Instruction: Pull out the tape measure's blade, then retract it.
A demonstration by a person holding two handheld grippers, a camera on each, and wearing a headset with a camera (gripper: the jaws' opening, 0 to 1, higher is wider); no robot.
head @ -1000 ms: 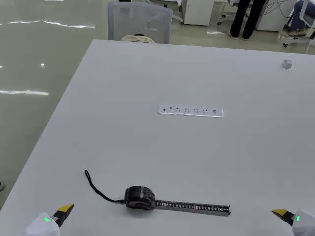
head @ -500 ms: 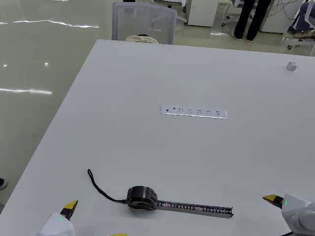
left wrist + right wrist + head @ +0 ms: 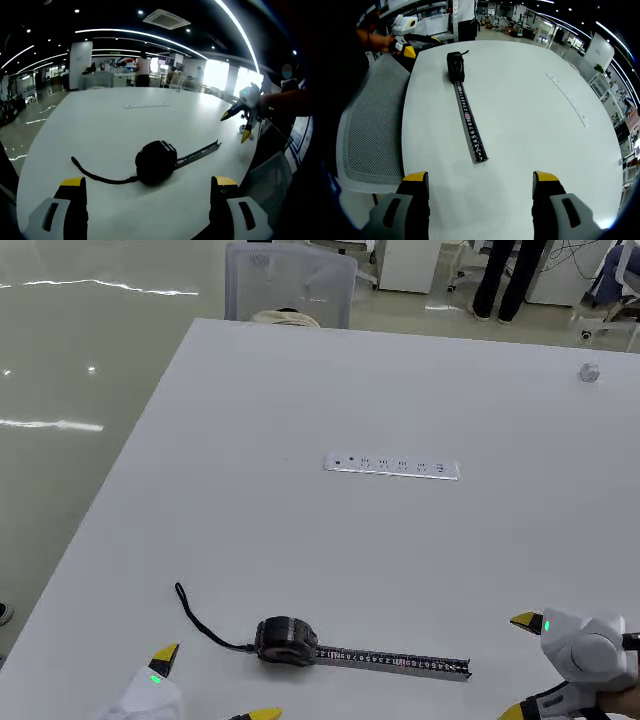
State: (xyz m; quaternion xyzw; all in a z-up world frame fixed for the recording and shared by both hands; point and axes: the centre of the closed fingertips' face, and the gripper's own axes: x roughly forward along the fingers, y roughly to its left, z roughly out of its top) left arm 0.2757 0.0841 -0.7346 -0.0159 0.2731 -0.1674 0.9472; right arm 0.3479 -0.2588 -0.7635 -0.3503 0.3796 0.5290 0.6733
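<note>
Both grippers have risen further into the head view from its lower edge, while the tape measure [image 3: 287, 641] lies where it lay on the table [image 3: 350, 540], its blade [image 3: 395, 662] as far out as before.

The left gripper [image 3: 215, 685] sits at 7 o'clock of the head view, its 2 yellow-tipped jaws spread wide and holding nothing. The right gripper [image 3: 518, 666] sits at 4 o'clock, its white body angled inward, its jaws likewise spread with nothing between them. Neither touches the tape measure.

The black case rests at 6 o'clock in the head view, near the table's front edge. The blade runs flat from it toward 3 o'clock, and its tip lies near the right gripper but apart from it. A black wrist strap [image 3: 200, 625] curls away from the case toward 10 o'clock. In the left gripper view the case sits just ahead, between the jaws. In the right gripper view the blade points away toward 12 o'clock, with the case at its far end.

The table is white and matte. A white power strip [image 3: 391, 466] lies flat near its middle, and a small crumpled white object [image 3: 588, 372] sits at 2 o'clock. A grey chair [image 3: 290, 285] stands at the far edge at 12 o'clock. Beyond it is a glossy greenish floor [image 3: 80, 360], and a person's legs [image 3: 505, 275] show at 1 o'clock. A grey mesh chair [image 3: 367, 135] stands by the table's near edge in the right gripper view.
</note>
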